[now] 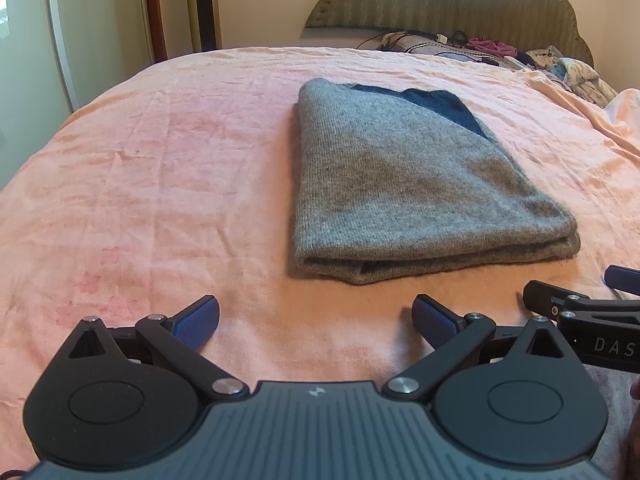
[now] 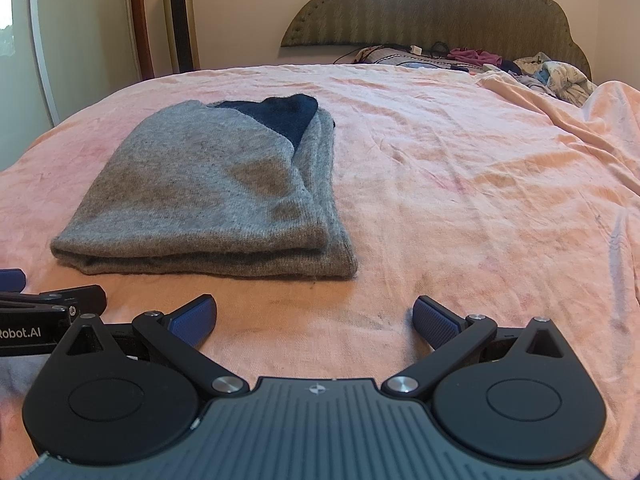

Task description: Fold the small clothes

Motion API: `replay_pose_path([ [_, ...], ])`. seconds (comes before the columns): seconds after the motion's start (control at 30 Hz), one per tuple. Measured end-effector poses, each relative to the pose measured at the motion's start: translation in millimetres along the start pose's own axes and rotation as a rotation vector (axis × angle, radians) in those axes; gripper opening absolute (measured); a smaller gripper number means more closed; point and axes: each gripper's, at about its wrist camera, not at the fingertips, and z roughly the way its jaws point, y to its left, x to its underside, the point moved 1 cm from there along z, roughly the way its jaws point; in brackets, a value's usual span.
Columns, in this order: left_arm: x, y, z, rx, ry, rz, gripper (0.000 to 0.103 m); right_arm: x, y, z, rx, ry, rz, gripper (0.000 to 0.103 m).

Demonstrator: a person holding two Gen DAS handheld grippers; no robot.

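A grey knitted garment (image 1: 404, 184) with a dark blue part at its far end lies folded in a flat rectangle on the pink bed sheet (image 1: 160, 168). In the right wrist view the same folded garment (image 2: 216, 196) lies ahead and to the left. My left gripper (image 1: 316, 322) is open, low over the sheet just short of the garment's near edge, with nothing between its blue pads. My right gripper (image 2: 314, 320) is open too, near the garment's near right corner, holding nothing. Each gripper shows at the edge of the other's view.
A pile of loose clothes (image 2: 552, 72) and cables lies at the head of the bed by the padded headboard (image 2: 432, 12). A tall heater (image 2: 180, 20) stands by the wall at the left. Rumpled sheet (image 2: 500, 184) spreads to the right of the garment.
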Motion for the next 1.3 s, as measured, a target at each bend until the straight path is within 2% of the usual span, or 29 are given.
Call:
replay_pose_path([
  [0.13, -5, 0, -14, -0.008, -0.027, -0.017, 0.103, -2, -3, -9, -0.003, 0.017, 0.007, 0.103],
  [0.37, -10, 0, -27, 0.012, -0.022, -0.029, 0.103, -6, -4, -18, -0.009, 0.018, 0.011, 0.103],
  [1.3, -6, -9, -30, 0.026, 0.006, -0.018, 0.103, -7, -3, -23, -0.023, 0.022, -0.003, 0.103],
])
